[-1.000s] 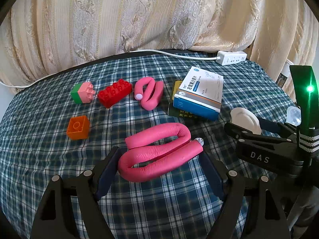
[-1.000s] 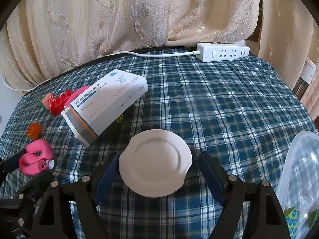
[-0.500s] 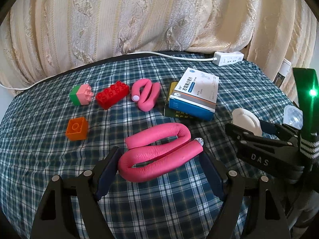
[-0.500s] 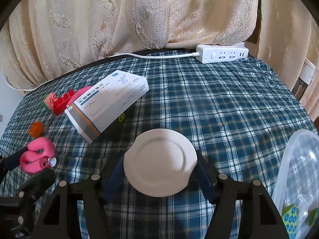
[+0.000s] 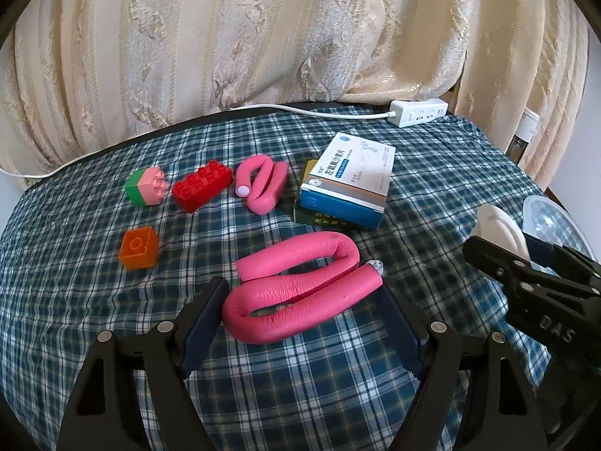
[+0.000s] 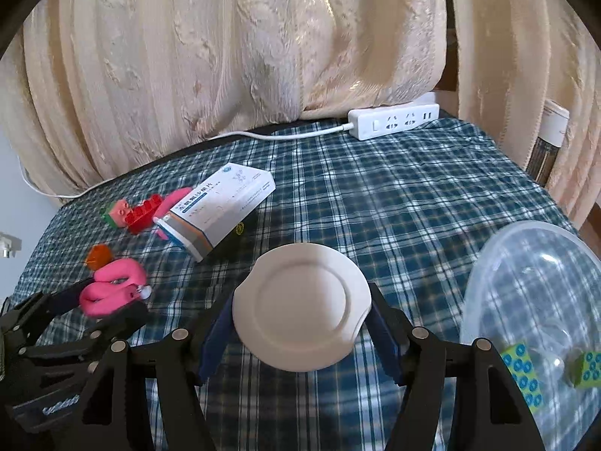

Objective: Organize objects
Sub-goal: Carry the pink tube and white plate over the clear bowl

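The letters "DAS" are printed in pale grey on the black body of the right tool [image 5: 526, 251], as the left wrist view shows it from the side. The medicine box [image 5: 347, 180] is white and blue with Chinese writing on its top, too small to read surely. It lies tilted on a dark green box [image 5: 319, 218], only partly seen under it.

The left tool [image 5: 302, 308] is held low over the checked surface [image 5: 94, 300] and points toward the curtain [image 5: 263, 37]. Its 2 fingers are closed against a bent pink foam roller [image 5: 300, 293], 1 finger on each side. The right tool [image 6: 302, 312], just to the right of the left one, pinches a white round lid [image 6: 300, 304] between its fingers, and the lid looks lifted above the cloth.

Behind the left tool lie a second pink roller [image 5: 263, 184], a red brick [image 5: 201, 184], a pink and green block [image 5: 146, 188] and an orange block [image 5: 139, 248]. They are apart from each other, except that the red brick stands just beside the second roller.

A clear plastic container [image 6: 533, 300] is at the right near corner, and 2 green dice with blue rings [image 6: 522, 379] are seen through its wall. A white power strip [image 6: 394, 122] lies at the far edge, its cable running left along that edge. Between the medicine box, the power strip and the container the cloth is open.
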A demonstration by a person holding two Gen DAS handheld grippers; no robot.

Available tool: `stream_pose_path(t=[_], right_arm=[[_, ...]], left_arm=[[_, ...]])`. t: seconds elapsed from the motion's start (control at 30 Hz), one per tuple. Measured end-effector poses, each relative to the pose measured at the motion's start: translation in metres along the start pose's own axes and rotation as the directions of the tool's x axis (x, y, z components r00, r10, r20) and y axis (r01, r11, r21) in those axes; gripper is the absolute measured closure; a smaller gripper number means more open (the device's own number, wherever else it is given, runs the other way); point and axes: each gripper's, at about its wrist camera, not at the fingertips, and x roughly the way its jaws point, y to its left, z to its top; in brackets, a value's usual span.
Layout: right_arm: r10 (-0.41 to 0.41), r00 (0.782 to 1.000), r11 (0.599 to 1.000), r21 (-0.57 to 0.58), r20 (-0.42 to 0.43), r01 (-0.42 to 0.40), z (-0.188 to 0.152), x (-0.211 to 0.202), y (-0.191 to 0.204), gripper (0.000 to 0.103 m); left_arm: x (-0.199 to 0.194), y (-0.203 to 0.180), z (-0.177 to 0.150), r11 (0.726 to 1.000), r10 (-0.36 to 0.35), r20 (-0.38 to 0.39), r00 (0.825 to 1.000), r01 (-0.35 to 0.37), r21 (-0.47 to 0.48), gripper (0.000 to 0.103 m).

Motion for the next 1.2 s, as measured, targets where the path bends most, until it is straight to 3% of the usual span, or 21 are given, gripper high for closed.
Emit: stream_pose_path(t=[0.53, 1.2], right_arm=[[-0.063, 0.996, 0.992, 0.117, 0.064, 0.056, -0.018, -0.046, -0.056, 0.034], [-0.207, 0.975, 0.941, 0.289, 0.086, 0.174, -0.051, -0.089, -0.154, 0.034]], left_arm=[[-0.009, -0.038, 0.0, 0.997, -0.038, 0.008, 0.999, 0.037, 0.067, 0.023], [-0.018, -0.119, 0.014, 0.971, -0.12, 0.004, 0.993, 0.117, 0.207, 0.023]])
